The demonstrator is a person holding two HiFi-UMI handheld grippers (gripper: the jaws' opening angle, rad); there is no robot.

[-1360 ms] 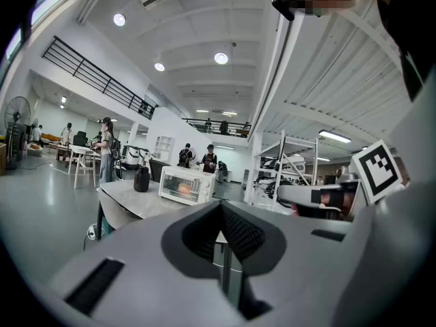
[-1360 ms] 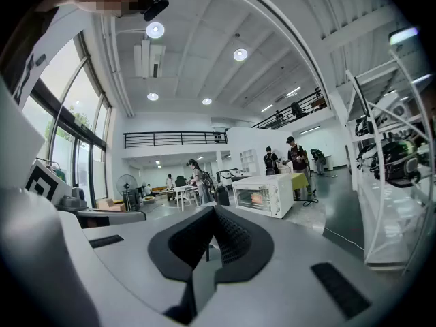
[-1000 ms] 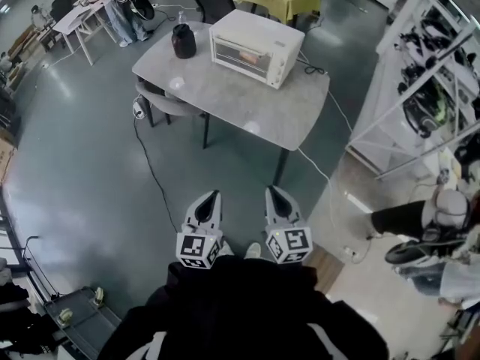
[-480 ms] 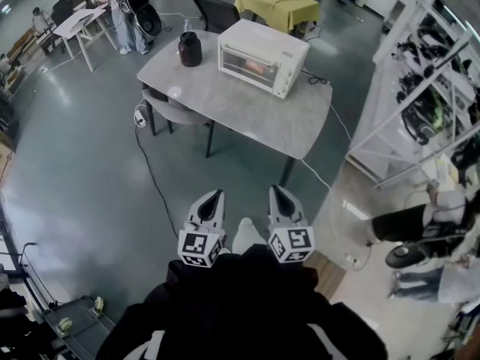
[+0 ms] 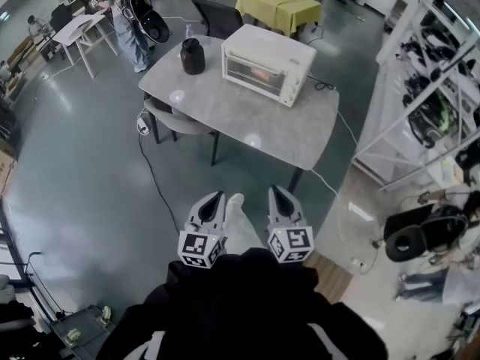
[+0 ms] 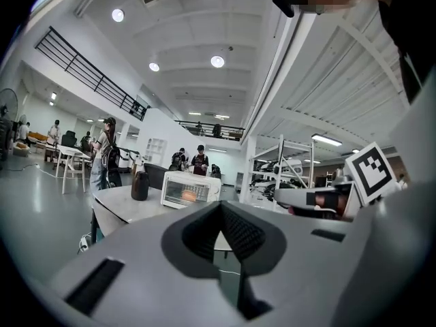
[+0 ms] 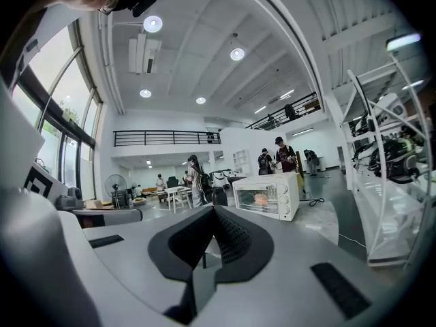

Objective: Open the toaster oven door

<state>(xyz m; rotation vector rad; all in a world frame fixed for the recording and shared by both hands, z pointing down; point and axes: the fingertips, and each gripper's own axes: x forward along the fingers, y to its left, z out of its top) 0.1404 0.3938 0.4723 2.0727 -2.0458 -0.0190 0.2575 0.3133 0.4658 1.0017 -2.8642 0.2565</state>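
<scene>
The toaster oven [image 5: 268, 64] stands on the grey desk [image 5: 247, 115] along its far edge, toward the right-hand corner. Its glass door faces the person and is shut flat against the front, and something orange shows behind the glass. A dark jar [image 5: 193, 55] sits to its left near the far left corner, apart from the oven. A black cord [image 5: 322, 86] lies on the desk by the oven's right side.

The person stands on the floor well short of the desk's near edge, with both grippers held close to the body and pointing forward. The left gripper [image 5: 215, 198] and the right gripper [image 5: 275, 193] hang side by side over the floor, and 1 white shoe [image 5: 235, 202] shows between them. Neither touches anything.

In the left gripper view the jaws of the left gripper [image 6: 219, 206] meet at their tips with nothing between them. The oven [image 6: 187, 191] and jar [image 6: 140, 186] show well beyond them. In the right gripper view the jaws of the right gripper [image 7: 214, 211] are likewise pressed together and empty, with the oven [image 7: 267, 197] far ahead.

A chair [image 5: 169, 113] is tucked under the desk's left edge. A metal rack [image 5: 420, 73] stands off to the right.
</scene>
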